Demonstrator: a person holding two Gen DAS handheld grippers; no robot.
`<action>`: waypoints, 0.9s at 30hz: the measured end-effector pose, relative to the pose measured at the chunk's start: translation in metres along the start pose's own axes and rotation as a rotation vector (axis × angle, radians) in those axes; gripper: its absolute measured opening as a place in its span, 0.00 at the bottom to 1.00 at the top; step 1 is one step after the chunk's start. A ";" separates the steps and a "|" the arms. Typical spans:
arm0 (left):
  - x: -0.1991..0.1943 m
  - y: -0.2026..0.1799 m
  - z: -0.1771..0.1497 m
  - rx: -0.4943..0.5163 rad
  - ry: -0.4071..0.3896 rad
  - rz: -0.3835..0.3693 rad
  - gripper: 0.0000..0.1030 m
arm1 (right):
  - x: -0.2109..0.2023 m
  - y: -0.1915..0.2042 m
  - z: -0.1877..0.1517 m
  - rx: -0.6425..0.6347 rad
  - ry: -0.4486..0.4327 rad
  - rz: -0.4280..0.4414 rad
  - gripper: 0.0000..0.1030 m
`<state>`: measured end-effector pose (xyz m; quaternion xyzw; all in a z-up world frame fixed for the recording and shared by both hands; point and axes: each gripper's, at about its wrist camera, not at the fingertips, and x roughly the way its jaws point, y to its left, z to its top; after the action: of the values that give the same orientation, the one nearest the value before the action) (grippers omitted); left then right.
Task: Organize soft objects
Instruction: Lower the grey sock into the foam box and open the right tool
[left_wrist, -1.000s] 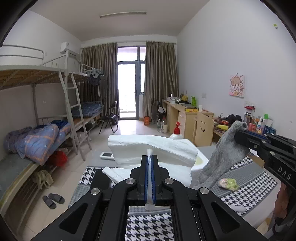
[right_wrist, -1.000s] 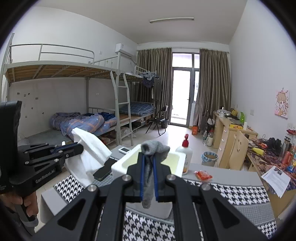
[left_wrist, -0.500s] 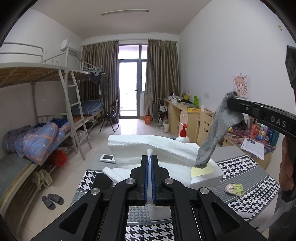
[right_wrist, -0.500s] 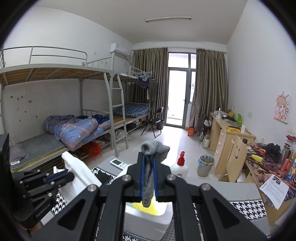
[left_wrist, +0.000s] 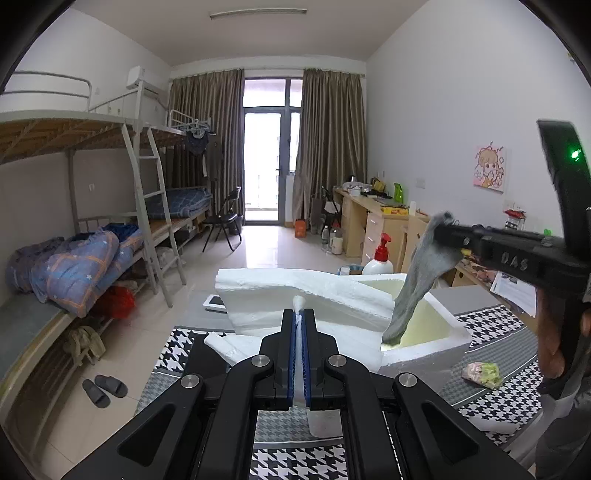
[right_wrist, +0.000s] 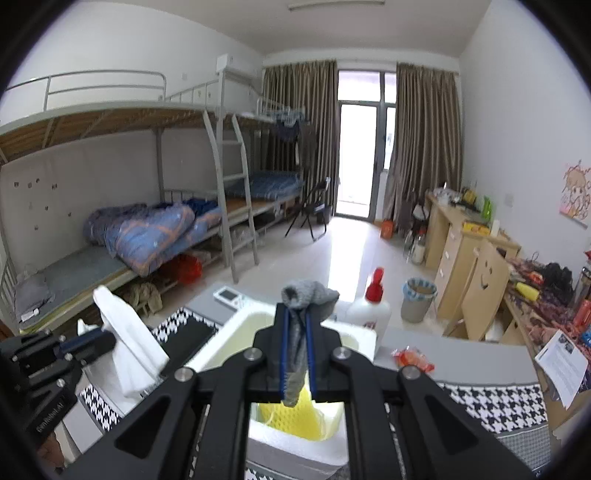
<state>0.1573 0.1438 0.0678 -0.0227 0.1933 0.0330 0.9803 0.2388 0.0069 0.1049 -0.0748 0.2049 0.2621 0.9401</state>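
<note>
Here, one grey sock (left_wrist: 417, 280) dangles from the right gripper (right_wrist: 295, 350), its blue pads pinching the cuff so the toe dips into the open white foam box (left_wrist: 443, 332) on the checked cloth (left_wrist: 295, 461), apparently the bin for soft things. The left gripper (left_wrist: 299, 354), pressed together on one white cloth (right_wrist: 129, 350), holds it up beside the box, likely waiting its turn. Something yellow and netted (right_wrist: 291, 417) lies in the box under the sock. Around the box: one pump bottle with a red top (right_wrist: 371, 310), one orange packet (right_wrist: 412, 360), one pale wrapper (left_wrist: 480, 373), and one black phone (right_wrist: 190, 341).
</note>
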 end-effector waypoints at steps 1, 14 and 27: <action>0.001 0.000 -0.001 0.001 0.003 -0.003 0.03 | 0.004 0.000 -0.003 0.001 0.012 -0.002 0.11; 0.007 0.000 -0.001 -0.003 0.013 -0.021 0.03 | 0.028 -0.005 -0.011 0.018 0.084 -0.003 0.11; 0.011 -0.001 -0.001 -0.014 0.014 -0.015 0.03 | 0.034 -0.007 -0.015 0.034 0.077 -0.032 0.82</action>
<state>0.1670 0.1431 0.0626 -0.0311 0.1999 0.0270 0.9789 0.2637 0.0134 0.0766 -0.0719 0.2442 0.2405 0.9367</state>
